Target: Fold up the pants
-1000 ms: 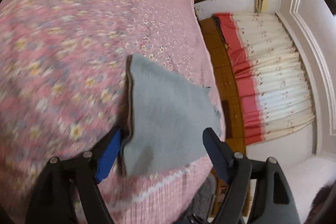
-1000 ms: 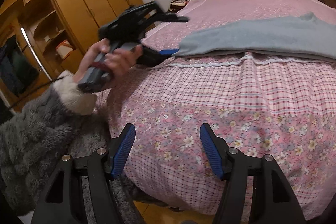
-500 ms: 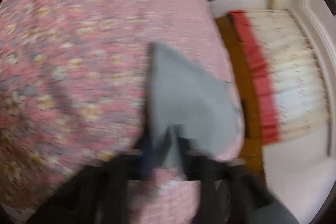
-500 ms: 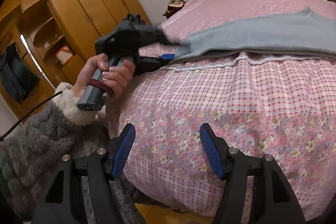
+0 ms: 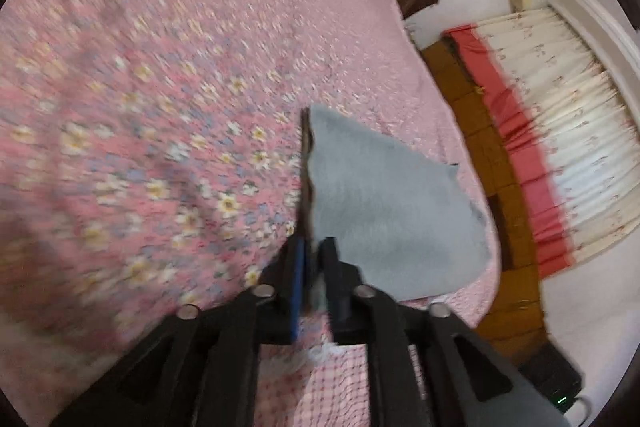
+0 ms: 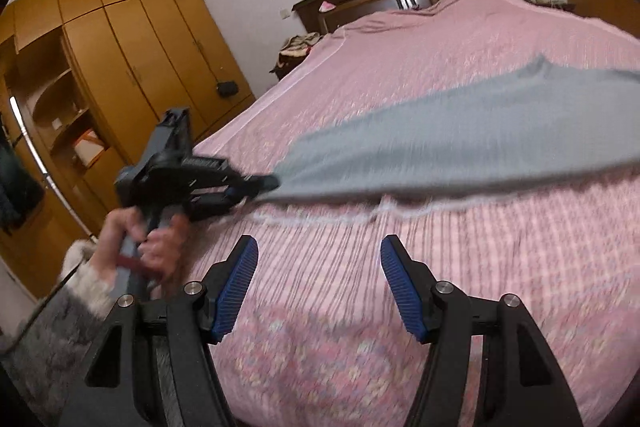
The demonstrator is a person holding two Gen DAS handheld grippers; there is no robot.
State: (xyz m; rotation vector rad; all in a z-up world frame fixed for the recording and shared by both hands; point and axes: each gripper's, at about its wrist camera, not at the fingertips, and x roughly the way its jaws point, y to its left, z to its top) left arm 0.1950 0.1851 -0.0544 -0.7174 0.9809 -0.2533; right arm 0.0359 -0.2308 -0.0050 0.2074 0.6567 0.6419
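1. Left wrist view: the left gripper (image 5: 314, 251), jaws just eased slightly, pinches the grey pants (image 5: 384, 203), apparently at a corner, on the pink bedspread (image 5: 160, 67); cloth runs toward one o'clock.
2. Right wrist view: the right gripper (image 6: 316, 263) gapes wide, empty; pants at two o'clock.

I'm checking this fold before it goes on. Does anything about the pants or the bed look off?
Nothing is damaged or spilled. The grey pants lie near the bed's edge, one corner pinched in the left gripper, whose jaws have just been closing, then easing. The right gripper is open and empty.
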